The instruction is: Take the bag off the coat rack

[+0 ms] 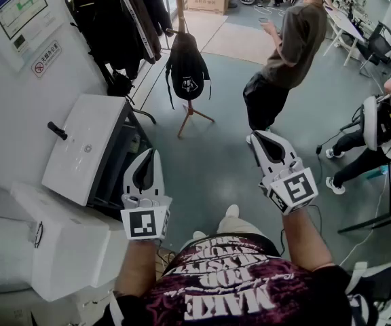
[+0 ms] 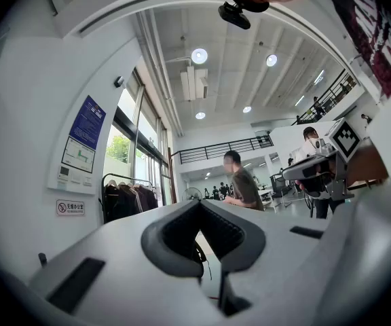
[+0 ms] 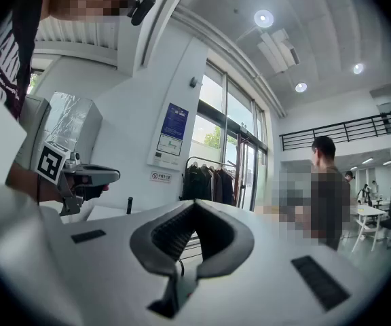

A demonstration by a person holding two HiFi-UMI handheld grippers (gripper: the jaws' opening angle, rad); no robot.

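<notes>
The black bag [image 1: 187, 66] hangs on the wooden coat rack [image 1: 180, 5] at upper centre of the head view, where the frame edge cuts off the rack's top. The left claw [image 1: 152, 155] and right claw [image 1: 258, 138], both pressed together and empty, sit well below it.

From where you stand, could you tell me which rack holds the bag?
The wooden tripod stand carries the black bag; the other, further left, holds only dark coats.

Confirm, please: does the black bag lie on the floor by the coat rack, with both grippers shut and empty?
No: in the head view the black bag hangs on the coat rack; left gripper and right gripper are shut and empty.
</notes>
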